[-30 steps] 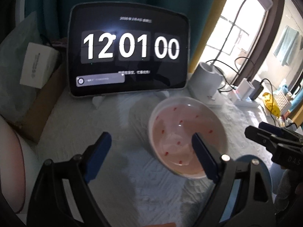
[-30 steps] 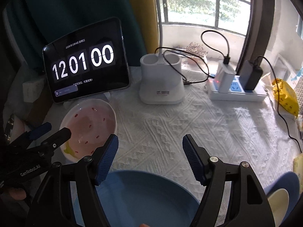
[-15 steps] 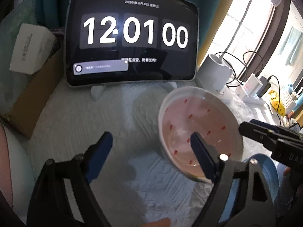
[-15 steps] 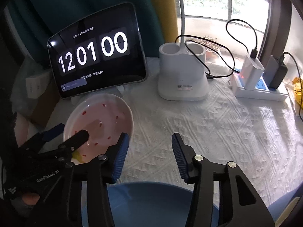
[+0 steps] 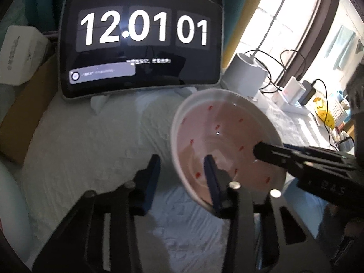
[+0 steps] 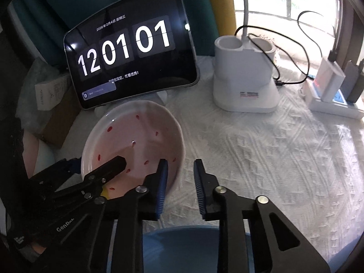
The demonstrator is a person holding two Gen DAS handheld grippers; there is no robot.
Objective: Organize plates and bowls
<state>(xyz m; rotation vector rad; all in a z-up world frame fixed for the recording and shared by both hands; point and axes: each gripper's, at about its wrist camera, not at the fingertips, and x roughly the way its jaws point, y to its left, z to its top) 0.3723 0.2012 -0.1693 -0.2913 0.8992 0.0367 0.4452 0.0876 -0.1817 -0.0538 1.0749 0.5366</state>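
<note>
Pink bowl (image 5: 225, 145) rim now straddled; both hand-held grippers' jaws just narrowed.

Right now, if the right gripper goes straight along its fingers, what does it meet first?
Probably the pink bowl: the right gripper straddles its rim, jaws just closing around the wall, not pinching yet. Straight on, that wall comes first, else the white cloth beside it; depth unclear.

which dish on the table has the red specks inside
The white bowl in front of the tablet clock: pinkish inside with red specks. The blue dish nearer the camera is plain.
</note>
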